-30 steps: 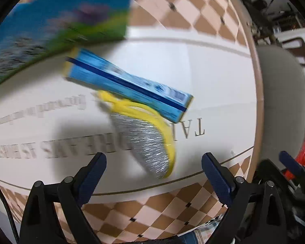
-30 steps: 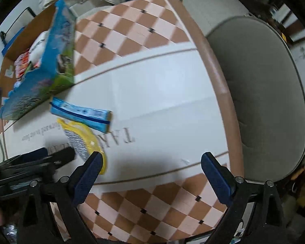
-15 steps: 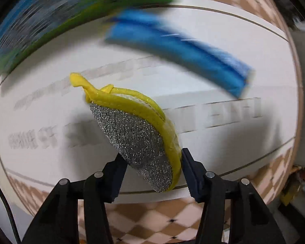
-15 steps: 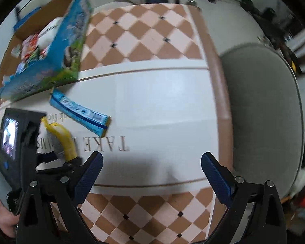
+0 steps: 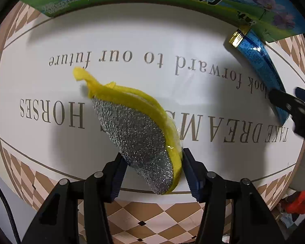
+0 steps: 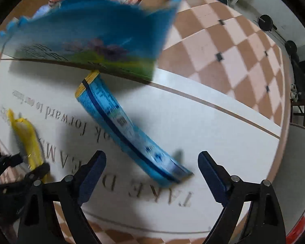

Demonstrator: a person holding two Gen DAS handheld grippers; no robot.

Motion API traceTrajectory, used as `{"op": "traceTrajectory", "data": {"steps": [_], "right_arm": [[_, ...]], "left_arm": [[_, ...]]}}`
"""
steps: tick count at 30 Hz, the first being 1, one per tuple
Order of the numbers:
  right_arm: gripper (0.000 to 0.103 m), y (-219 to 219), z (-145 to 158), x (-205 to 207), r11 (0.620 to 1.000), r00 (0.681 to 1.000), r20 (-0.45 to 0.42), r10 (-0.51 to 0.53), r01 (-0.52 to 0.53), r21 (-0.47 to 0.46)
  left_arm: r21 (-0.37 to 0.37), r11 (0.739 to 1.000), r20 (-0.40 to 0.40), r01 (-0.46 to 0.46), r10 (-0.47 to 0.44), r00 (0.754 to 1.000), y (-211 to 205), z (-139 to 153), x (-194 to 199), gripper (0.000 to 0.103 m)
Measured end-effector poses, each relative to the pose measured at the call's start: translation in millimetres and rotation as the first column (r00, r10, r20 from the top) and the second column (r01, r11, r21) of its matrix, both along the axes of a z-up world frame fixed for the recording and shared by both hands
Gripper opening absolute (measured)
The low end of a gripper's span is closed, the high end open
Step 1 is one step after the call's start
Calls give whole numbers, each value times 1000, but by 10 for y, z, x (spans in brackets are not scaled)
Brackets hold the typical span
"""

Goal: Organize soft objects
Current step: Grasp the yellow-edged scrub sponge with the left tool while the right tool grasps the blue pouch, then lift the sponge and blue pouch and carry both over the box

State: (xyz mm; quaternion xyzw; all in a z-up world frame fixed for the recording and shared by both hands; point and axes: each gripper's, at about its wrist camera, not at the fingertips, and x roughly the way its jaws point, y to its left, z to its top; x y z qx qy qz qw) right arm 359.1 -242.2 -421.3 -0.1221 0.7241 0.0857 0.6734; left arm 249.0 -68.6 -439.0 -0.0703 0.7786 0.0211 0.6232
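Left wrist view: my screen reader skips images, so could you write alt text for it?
The left gripper pinches a yellow-edged silver scouring pad above a white tablecloth with printed lettering. A blue packet lies far right.

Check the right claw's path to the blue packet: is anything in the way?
Nothing visible blocks it. The right claw is open, with the blue packet lying on the table just ahead of its fingers. The left claw holds the yellow scrubber off to the side.

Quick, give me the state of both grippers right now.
Left gripper: closed on the yellow-edged silver scrubber.
Right gripper: open, holding nothing; the blue packet lies on the table ahead of its jaws.
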Motion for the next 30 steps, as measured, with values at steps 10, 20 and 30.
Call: {"op": "traceTrajectory", "data": {"steps": [10,20,30], "right_arm": [[43,-236,-181,-394,961,951,-176,-254,269,65],[45,-398,-107,-661,904,894,-259,-365,407,132],[46,-101,-176,-553,926,913,-234,-334,364,97]], "left_arm": [[-100,995,5,-14,15,1000,331,26,-13,65],[-35,992,-2,119,-119,993,-10,-33,-1,65],[-21,990,-5,142,-142,990,-160,6,-33,65]]}}
